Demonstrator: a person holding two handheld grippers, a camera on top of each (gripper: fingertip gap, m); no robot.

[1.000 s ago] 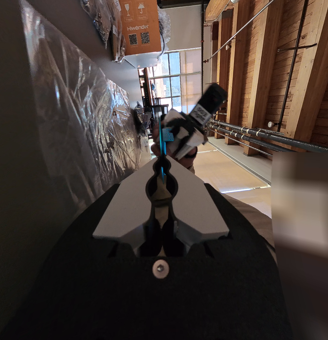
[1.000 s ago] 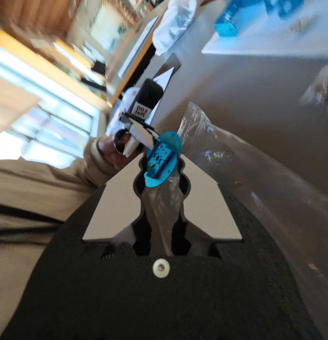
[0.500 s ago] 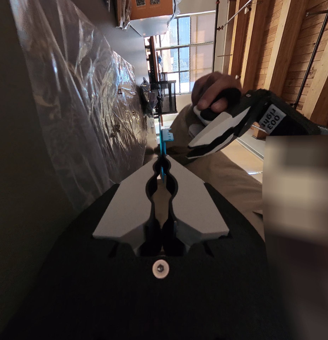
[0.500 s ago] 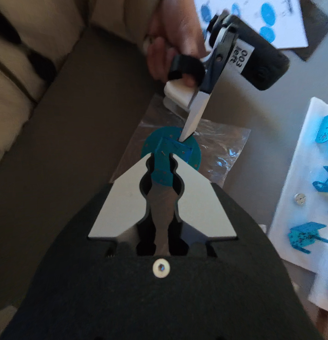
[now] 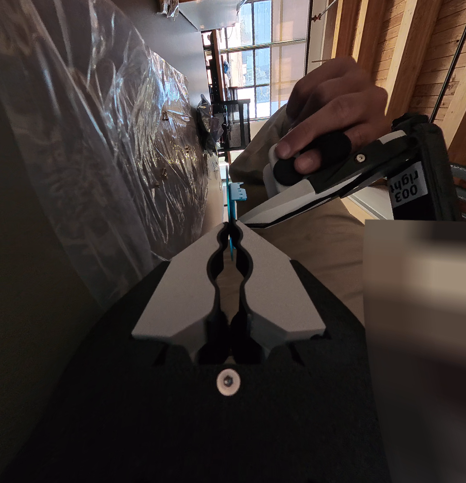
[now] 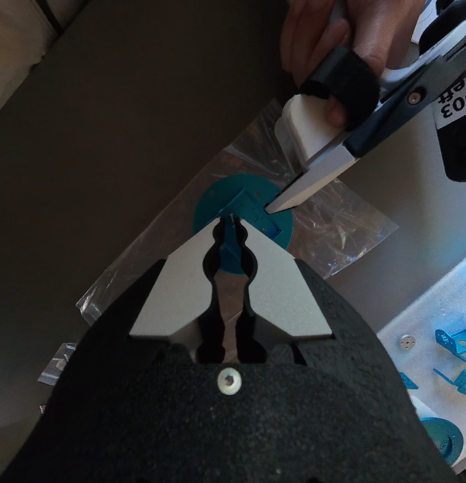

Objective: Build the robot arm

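Over the grey counter [image 6: 148,104], above a clear plastic bag [image 6: 339,230] lying flat on it, the left tongs [image 5: 232,224] are clamped on the rim of a round blue metal disc [image 5: 231,203], which the left wrist view shows edge-on, held between the two tips. A small blue perforated bracket [image 5: 238,193] stands out from the disc's face on the side toward the right tongs [image 5: 246,223]. In the right wrist view the same disc [image 6: 221,198] shows nearly face-on, with the bracket [image 6: 249,209] lying across its middle, and the left tongs [image 6: 272,209] reach in from the upper right, their tips pinched on the disc's edge just beside the bracket's end.

The right tongs [image 6: 230,220] are drawn nearly together, with something thin and silvery, too small to make out, between the tips; they sit right at the bracket, over the lower part of the disc. Whether they grip the bracket itself cannot be told. A hand [image 5: 339,112] holds the right tongs' handle, fingers through black straps; another hand [image 6: 331,39] holds the left tongs the same way.

Toward the counter's right edge lies a white sheet [image 6: 435,300] bearing more blue brackets [image 6: 456,339], a small silver round hub [image 6: 407,342] and part of another blue disc [image 6: 433,444]. At the left, a small packet [image 6: 57,363] lies near the bag's corner. A large crumpled plastic sheet [image 5: 109,156] fills the left of the left wrist view, with windows [image 5: 266,52] and timber walls [image 5: 409,39] beyond.
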